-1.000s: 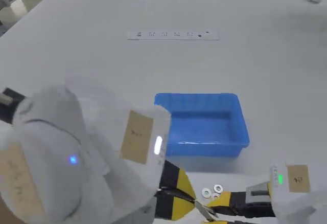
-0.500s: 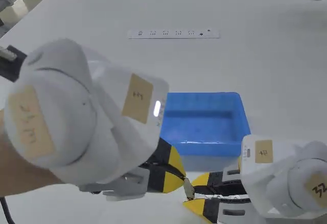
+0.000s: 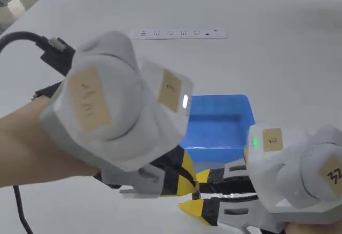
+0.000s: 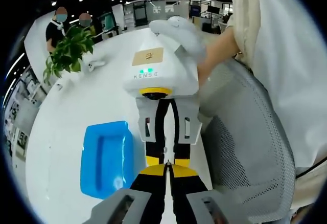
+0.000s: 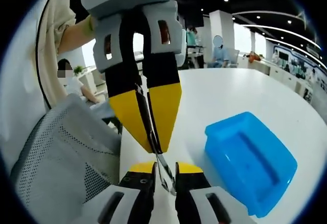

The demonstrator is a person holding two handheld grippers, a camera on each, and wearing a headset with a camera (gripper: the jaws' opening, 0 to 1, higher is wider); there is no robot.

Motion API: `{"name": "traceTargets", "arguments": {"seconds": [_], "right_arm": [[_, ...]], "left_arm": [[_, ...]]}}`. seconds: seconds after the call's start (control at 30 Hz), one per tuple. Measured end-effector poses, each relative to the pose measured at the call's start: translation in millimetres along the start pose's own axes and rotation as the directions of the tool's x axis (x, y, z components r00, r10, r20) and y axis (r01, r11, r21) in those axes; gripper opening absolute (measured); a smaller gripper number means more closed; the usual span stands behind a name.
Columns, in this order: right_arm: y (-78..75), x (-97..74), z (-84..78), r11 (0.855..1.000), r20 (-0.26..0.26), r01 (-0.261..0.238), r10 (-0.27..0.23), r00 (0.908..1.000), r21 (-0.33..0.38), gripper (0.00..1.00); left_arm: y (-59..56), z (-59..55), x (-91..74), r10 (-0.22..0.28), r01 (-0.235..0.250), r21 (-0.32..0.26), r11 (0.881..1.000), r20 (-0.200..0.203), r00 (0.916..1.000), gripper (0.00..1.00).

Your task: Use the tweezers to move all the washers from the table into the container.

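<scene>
Blue container (image 3: pixel 224 122) sat on the white bench (image 3: pixel 267 57); before it, left tongs (image 4: pixel 166 169) and right tongs (image 5: pixel 164 172) met tip to tip (both pinched shut on the thin tweezers (image 5: pixel 160 161)).

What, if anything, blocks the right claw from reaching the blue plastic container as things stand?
Probably yes. The right claw sits close beside the blue plastic container, nothing between them. It faces the left claw though, thin metal tweezers between their tips.

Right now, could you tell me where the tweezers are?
In the right gripper view, the tweezers run from the left gripper's shut yellow tips down between the right gripper's, just left of the blue container.
</scene>
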State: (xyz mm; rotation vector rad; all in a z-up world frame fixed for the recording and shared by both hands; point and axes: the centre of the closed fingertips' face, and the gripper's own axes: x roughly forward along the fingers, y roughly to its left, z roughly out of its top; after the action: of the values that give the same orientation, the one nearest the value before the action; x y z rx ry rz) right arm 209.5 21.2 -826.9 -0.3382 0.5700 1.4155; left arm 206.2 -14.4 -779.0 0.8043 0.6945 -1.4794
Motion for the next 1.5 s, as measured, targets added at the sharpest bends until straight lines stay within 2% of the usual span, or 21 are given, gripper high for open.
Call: {"name": "traceTargets", "arguments": {"seconds": [0.13,0.2,0.33,0.37,0.47,0.57,0.6,0.67,0.7,0.77,0.87,0.97,1.0,1.1,1.13,1.17,1.2,1.27,1.33,1.43,1.5], "right_arm": [[-1.5,7.0,-10.2,1.0,-0.036,0.006,-0.007,0.9993,-0.02,0.05],[-4.0,4.8,-10.4,1.0,-0.034,0.02,-0.02,0.9992,-0.011,0.05],[-11.0,1.3,-11.7,0.998,-0.019,0.046,-0.045,0.9988,0.039,0.04],[-12.0,1.0,-11.8,0.998,-0.016,0.05,-0.049,0.9986,0.048,0.04],[-17.8,-2.5,-11.9,0.982,0.03,0.056,-0.062,0.9976,0.179,0.03],[-22.5,-7.1,-12.2,0.951,0.082,0.034,-0.062,0.9947,0.308,0.03],[-25.9,-10.0,-11.2,0.935,0.108,0.031,-0.074,0.9913,0.354,0.03],[-28.7,-14.9,-8.9,0.905,0.144,0.013,-0.082,0.9861,0.425,0.03],[-31.6,-19.2,-5.3,0.889,0.178,0.001,-0.092,0.9797,0.458,0.03],[-35.7,-27.4,-1.6,0.859,0.211,-0.019,-0.105,0.9719,0.512,0.03],[-42.0,-40.5,4.8,0.841,0.24,-0.026,-0.125,0.9627,0.541,0.03],[-50.8,-55.6,13.2,0.828,0.261,-0.029,-0.143,0.9546,0.561,0.03],[-54.7,-61.7,17.2,0.825,0.269,-0.027,-0.153,0.9508,0.565,0.03],[-64.4,-72.7,22.0,0.836,0.25,0.011,-0.177,0.9521,0.549,0.03],[-68.5,-76.8,24.1,0.838,0.246,0.019,-0.181,0.952,0.545,0.03],[-71.9,-79.6,25.9,0.837,0.247,0.025,-0.189,0.9503,0.547,0.03],[-75.2,-81.9,27.4,0.837,0.247,0.032,-0.198,0.9485,0.547,0.03],[-82.8,-86.9,31.2,0.839,0.248,0.045,-0.211,0.9454,0.542,0.03],[-92.4,-90.6,33.0,0.838,0.242,0.07,-0.234,0.9415,0.541,0.03],[-109.5,-92.9,30.5,0.837,0.219,0.122,-0.275,0.9361,0.533,0.03],[-122.4,-92.5,26.4,0.832,0.193,0.161,-0.303,0.9332,0.53,0.03]], "left_arm": [[1.8,-1.7,-0.7,0.016,-0.015,-0.042,0.999,0.03,0.9994,0.0],[1.6,-1.6,-3.1,0.038,-0.029,-0.118,0.993,0.078,0.9962,0.05],[2.2,0.8,-11.9,0.142,-0.068,-0.332,0.941,0.202,0.9691,0.25],[3.6,1.5,-14.6,0.182,-0.08,-0.383,0.92,0.238,0.9539,0.3],[1.1,-1.6,-22.4,0.333,-0.093,-0.578,0.81,0.325,0.8852,0.47],[-6.0,-14.8,-24.6,0.448,-0.13,-0.688,0.714,0.307,0.8396,0.54],[-8.0,-19.1,-26.6,0.5,-0.153,-0.718,0.679,0.299,0.8127,0.55],[-11.4,-22.9,-29.2,0.557,-0.165,-0.761,0.627,0.29,0.7785,0.57],[-12.8,-26.1,-31.0,0.598,-0.186,-0.782,0.595,0.276,0.7525,0.58],[-14.6,-29.1,-32.7,0.652,-0.208,-0.81,0.548,0.258,0.7132,0.63],[-14.5,-34.1,-31.1,0.703,-0.265,-0.82,0.507,0.216,0.6777,0.75],[-8.8,-41.9,-33.1,0.76,-0.323,-0.834,0.446,0.163,0.6291,0.84],[-5.3,-41.8,-36.2,0.78,-0.343,-0.831,0.437,0.161,0.604,0.87],[2.2,-44.8,-46.1,0.821,-0.423,-0.803,0.419,0.136,0.5543,0.93],[4.3,-47.7,-50.0,0.837,-0.44,-0.805,0.399,0.124,0.5325,0.96],[5.5,-50.2,-52.3,0.847,-0.444,-0.811,0.38,0.112,0.5194,0.98],[4.9,-51.9,-53.5,0.848,-0.442,-0.816,0.373,0.107,0.5183,0.98],[6.0,-54.0,-57.9,0.861,-0.441,-0.824,0.356,0.105,0.4981,0.99],[7.5,-55.3,-64.9,0.879,-0.45,-0.828,0.335,0.102,0.4659,0.99],[8.8,-56.1,-71.3,0.896,-0.48,-0.817,0.32,0.097,0.433,0.99],[9.3,-57.2,-73.0,0.902,-0.489,-0.815,0.311,0.09,0.4231,0.99]]}}
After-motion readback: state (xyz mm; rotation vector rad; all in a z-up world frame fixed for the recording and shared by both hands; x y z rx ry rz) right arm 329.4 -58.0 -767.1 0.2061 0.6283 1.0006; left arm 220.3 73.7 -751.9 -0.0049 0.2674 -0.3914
